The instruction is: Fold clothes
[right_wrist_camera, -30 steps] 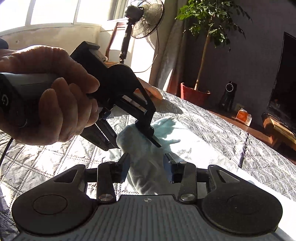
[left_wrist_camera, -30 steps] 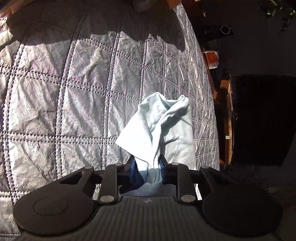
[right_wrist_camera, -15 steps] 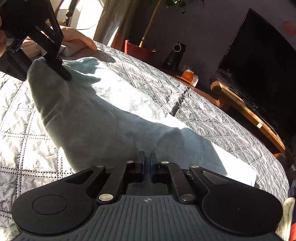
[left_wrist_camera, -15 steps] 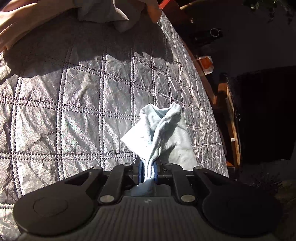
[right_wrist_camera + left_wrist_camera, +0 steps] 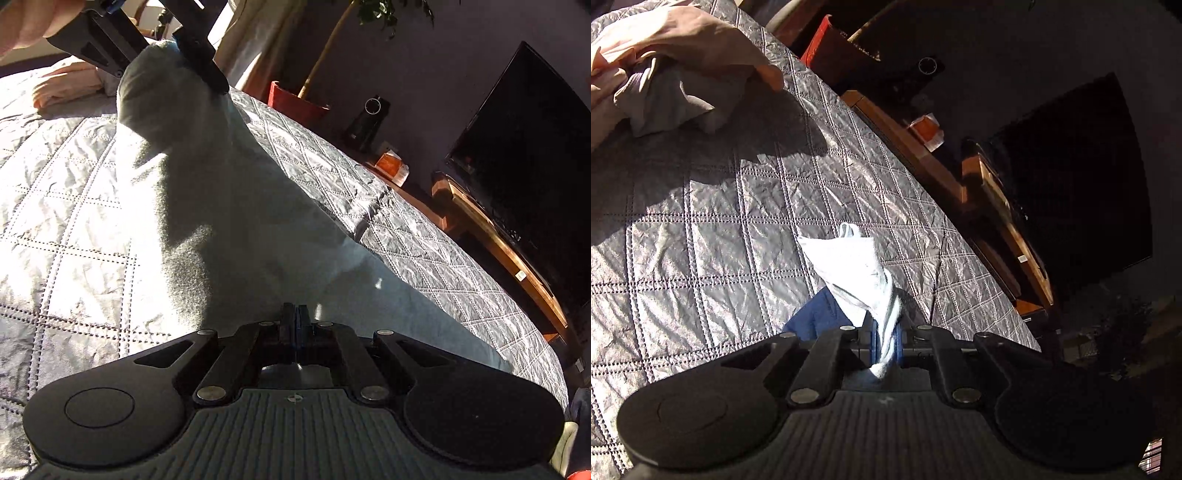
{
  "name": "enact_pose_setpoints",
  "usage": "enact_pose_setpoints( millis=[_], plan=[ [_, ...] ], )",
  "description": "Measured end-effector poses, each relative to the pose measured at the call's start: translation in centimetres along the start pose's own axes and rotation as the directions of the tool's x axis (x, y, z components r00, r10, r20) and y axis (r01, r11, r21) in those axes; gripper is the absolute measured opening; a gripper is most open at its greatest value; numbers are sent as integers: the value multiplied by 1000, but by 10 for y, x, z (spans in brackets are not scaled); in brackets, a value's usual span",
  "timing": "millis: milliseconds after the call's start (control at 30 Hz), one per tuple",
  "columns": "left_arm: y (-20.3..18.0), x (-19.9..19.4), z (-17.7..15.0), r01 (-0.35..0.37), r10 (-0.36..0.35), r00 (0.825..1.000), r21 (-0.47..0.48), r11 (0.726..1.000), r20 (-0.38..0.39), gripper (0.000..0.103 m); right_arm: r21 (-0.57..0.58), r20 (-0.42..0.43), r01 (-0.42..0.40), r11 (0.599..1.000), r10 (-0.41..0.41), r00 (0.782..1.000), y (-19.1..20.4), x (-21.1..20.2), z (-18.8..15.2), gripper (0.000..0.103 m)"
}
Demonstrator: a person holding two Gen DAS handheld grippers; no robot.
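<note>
A pale blue garment [image 5: 229, 206] stretches over the grey quilted bed [image 5: 66, 192]. My left gripper [image 5: 884, 338] is shut on one bunched end of the garment [image 5: 857, 269] and holds it up off the quilt; it shows at the top left of the right wrist view [image 5: 195, 48]. My right gripper [image 5: 296, 317] is shut on the near edge of the garment, low by the quilt. The cloth hangs in a slope between the two grippers.
A pile of peach and grey clothes [image 5: 665, 66] lies at the far end of the bed. A wooden TV bench [image 5: 498, 240] with a dark TV [image 5: 528, 147] runs along the bed's right side. A red plant pot [image 5: 295, 103] stands beyond the bed.
My left gripper closed on the garment's end and lifted it high. My right gripper closed on the near edge, so the cloth is now pulled taut between them.
</note>
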State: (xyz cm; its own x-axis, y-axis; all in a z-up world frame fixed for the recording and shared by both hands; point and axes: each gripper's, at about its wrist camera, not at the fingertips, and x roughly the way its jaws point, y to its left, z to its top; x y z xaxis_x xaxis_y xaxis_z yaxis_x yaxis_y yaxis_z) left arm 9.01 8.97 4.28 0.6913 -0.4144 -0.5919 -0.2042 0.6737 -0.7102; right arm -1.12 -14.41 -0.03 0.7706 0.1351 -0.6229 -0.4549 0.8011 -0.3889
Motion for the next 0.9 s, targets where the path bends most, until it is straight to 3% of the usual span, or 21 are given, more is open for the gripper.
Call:
enact_pose_setpoints(
  millis=[67, 100, 200, 233, 333, 400, 567, 667, 733, 833, 900],
  plan=[
    [-6, 0, -1, 7, -7, 1000, 26, 1000, 2, 8, 14, 1, -16, 1000, 16, 1000, -5, -4, 0, 25],
    [-9, 0, -1, 11, -11, 1000, 37, 999, 2, 8, 10, -6, -33, 999, 33, 999, -4, -4, -3, 18],
    [-20, 1, -4, 26, -26, 1000, 88, 996, 3, 8, 31, 2, -55, 998, 55, 998, -8, -4, -3, 18],
    [-26, 1, -5, 28, -29, 1000, 118, 993, 5, 8, 71, 12, -66, 995, 65, 998, -14, -5, -3, 18],
    [-48, 1, -14, 25, -28, 1000, 231, 973, 8, 8, 296, 74, -76, 952, 57, 996, -51, -17, -11, 30],
    [-63, 4, -22, 25, -26, 1000, 303, 953, 2, 8, 474, 96, -57, 879, 13, 995, -84, -24, -25, 47],
    [-98, 12, -47, 27, -23, 1000, 453, 891, -16, 8, 793, 50, -13, 609, -44, 998, -152, -33, -84, 50],
    [-120, 16, -64, 39, -30, 999, 528, 848, -26, 8, 927, 76, -65, 369, -15, 997, -178, -32, -128, 50],
    [-133, 21, -76, 49, -34, 999, 563, 825, -37, 8, 966, 96, -100, 241, 29, 995, -182, -22, -148, 49],
    [-152, 32, -96, 65, -36, 998, 612, 788, -60, 8, 977, 103, -106, 183, 24, 994, -184, -15, -157, 44],
    [-165, 40, -114, 77, -33, 996, 653, 753, -80, 8, 978, 96, -98, 183, 20, 995, -184, -13, -158, 44]
  ],
)
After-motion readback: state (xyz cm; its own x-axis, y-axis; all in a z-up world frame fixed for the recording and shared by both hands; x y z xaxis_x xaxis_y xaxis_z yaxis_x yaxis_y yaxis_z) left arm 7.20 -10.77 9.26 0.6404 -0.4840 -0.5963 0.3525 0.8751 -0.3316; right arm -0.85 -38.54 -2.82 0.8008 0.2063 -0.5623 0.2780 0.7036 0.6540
